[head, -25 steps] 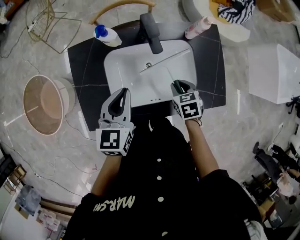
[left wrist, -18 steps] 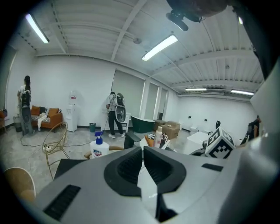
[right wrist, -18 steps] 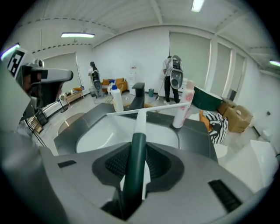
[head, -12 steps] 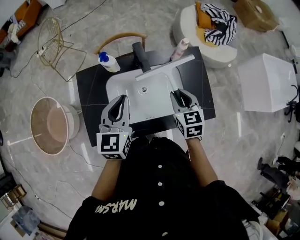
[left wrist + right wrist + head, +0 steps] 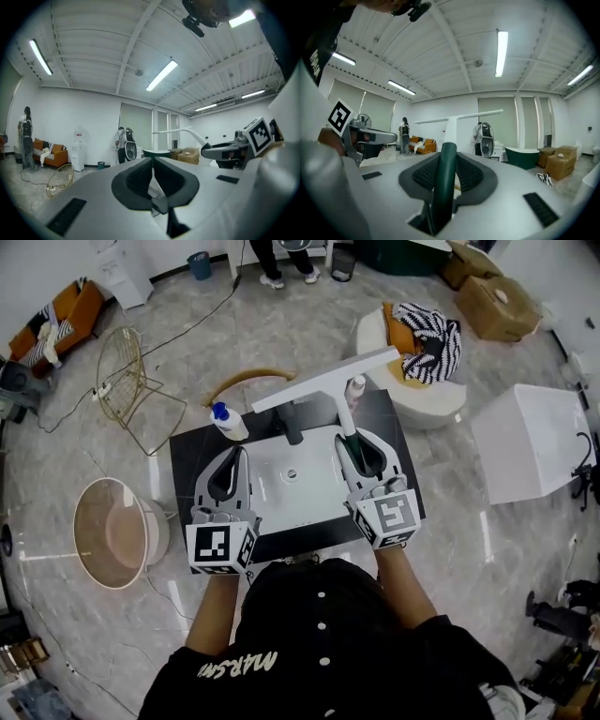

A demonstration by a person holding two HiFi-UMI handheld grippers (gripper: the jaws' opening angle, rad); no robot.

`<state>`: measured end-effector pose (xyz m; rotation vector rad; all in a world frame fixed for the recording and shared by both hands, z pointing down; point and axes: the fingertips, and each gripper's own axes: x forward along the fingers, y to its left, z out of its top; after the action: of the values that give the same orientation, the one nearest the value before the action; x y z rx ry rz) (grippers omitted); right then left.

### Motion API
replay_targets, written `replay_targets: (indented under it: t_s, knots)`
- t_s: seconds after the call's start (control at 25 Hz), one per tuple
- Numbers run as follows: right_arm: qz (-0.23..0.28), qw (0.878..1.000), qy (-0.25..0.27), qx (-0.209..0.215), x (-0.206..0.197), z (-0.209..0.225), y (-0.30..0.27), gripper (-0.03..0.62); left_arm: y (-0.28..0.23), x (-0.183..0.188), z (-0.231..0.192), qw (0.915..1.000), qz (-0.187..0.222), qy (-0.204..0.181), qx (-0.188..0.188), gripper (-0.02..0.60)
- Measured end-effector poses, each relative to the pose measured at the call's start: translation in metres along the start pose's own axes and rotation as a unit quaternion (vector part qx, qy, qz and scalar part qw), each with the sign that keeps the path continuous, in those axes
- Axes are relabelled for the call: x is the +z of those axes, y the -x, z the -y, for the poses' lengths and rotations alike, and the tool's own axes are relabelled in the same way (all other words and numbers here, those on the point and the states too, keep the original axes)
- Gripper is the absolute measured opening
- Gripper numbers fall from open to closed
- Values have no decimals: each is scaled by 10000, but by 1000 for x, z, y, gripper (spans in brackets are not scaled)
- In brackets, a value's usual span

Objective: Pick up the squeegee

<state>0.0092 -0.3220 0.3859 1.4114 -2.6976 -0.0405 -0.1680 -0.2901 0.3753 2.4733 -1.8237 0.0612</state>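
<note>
Holding the squeegee (image 5: 323,381) up over the sink: the pick-up looks all but done

Right gripper (image 5: 351,442) has its jaws clamped narrowly on the squeegee's dark green handle (image 5: 443,185), which fills the gap between the pads in the right gripper view. Left gripper (image 5: 238,456) sits at 9 o'clock of the right one. Its jaws are pressed together with nothing between them, so it takes no part in the hold.

The squeegee hangs over the white sink (image 5: 281,486), touching nothing but the jaws. Its handle runs out of the jaws toward 12 o'clock, in line with the gripper. The white blade sits crosswise at the far end, with its long axis running from about 8 o'clock to 2 o'clock in the head view. It passes over the tap (image 5: 292,423) and close by the blue-capped bottle (image 5: 228,421).

By my reading the grasp and raise are finished. What remains calls for a steady clamp, since the long blade sits far from the grip and could twist the handle between the pads.
</note>
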Motion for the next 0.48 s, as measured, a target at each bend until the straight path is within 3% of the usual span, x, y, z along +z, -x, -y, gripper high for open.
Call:
replay_targets:
  t_s: [0.24,0.48]
  knots:
    - [570,9983,-32,99,45,5,2,86,0,42,-3,9987,454,-231,72,21]
    - [809,9967,69,89,65,5,6,86,3,59,1,9972,632,-378,114,21]
